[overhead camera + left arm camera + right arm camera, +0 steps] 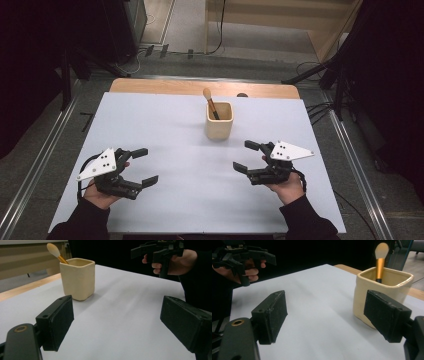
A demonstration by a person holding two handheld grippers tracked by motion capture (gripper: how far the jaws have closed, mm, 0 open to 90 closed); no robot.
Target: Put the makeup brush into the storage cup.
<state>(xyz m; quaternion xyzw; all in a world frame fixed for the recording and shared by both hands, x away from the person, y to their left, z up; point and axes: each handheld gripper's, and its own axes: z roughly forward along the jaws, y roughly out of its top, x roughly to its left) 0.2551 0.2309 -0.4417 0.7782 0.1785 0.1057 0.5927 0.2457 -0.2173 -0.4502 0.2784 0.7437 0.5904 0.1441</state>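
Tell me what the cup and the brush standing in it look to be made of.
Cup: likely glazed ceramic, cream, thick rounded walls with a soft sheen. Brush: soft pale bristle head, probably synthetic; shiny gold ferrule, metal or metallic-coated plastic; the high view shows a dark handle.

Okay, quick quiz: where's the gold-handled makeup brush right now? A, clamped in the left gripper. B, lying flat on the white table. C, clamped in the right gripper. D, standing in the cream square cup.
D: the gold-handled makeup brush stands bristles-up inside the cream square cup, and both grippers are open and empty.

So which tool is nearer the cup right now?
The right tool. It sits just this side of the cup and slightly to its right; the left tool is farther off, well to the cup's left, near the table's front.
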